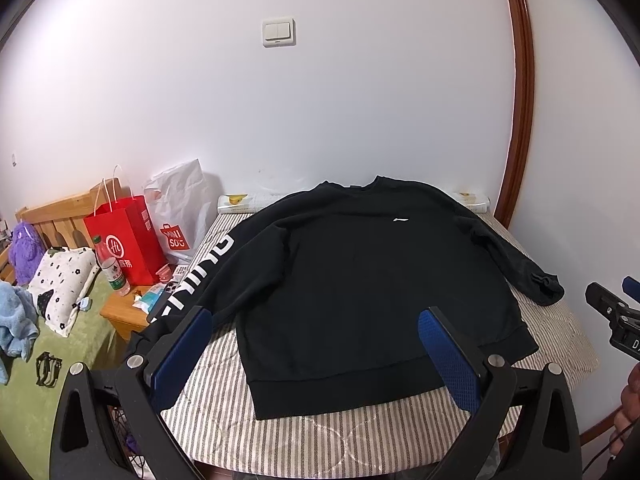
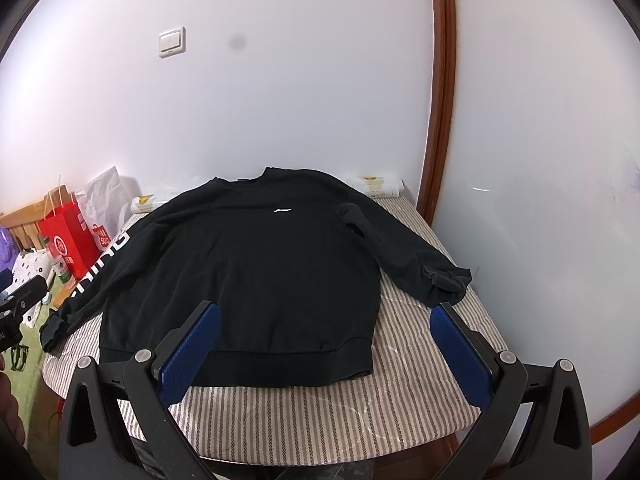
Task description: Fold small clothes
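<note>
Lying front-up on the striped table cover (image 2: 312,412), the black sweatshirt (image 1: 360,280) pointed its collar at the wall and its hem toward both grippers, sleeves spread sideways. A white chest logo (image 1: 401,220) showed; the sleeve lettering was unreadable. A white bag (image 1: 178,216) read "MINISO". The left gripper (image 1: 316,360) and the right gripper (image 2: 326,354) hovered wide apart, holding nothing.

a home bedroom, by the look of it: a bed with a green cover (image 1: 24,412), a flowered pillow (image 1: 60,284) and a purple plush toy (image 1: 24,248) against a wooden headboard (image 1: 56,216), a small bedside cabinet (image 1: 124,312) holding a red shopping bag (image 1: 128,236) and a water bottle (image 1: 110,266), and a wall light switch (image 1: 279,32).
</note>
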`<state>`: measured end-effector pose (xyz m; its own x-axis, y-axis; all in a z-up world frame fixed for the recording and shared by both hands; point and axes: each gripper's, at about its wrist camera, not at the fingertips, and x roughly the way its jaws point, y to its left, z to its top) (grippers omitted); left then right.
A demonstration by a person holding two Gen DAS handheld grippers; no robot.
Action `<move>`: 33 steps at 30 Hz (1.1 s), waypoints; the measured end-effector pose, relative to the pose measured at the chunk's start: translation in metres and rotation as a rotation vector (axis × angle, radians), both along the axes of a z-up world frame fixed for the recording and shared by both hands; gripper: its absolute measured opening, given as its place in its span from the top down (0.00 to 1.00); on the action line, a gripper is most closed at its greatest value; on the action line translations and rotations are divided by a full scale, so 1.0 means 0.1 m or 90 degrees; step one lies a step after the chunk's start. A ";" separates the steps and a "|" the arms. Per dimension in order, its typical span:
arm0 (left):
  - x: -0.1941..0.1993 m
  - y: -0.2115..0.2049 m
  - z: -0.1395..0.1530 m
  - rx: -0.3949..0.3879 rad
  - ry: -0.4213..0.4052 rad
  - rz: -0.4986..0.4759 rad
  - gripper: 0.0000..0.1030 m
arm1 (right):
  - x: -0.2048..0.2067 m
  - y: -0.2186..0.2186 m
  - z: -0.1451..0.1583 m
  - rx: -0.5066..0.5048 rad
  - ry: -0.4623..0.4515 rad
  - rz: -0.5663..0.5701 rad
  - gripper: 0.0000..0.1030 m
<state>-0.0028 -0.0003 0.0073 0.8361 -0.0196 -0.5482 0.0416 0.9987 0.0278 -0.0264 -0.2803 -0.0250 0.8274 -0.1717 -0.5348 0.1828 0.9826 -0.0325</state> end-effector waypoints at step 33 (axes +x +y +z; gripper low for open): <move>0.18 0.47 -0.42 -0.021 0.009 0.073 0.00 | 0.16 0.17 -0.18 -0.012 -0.001 0.025 0.00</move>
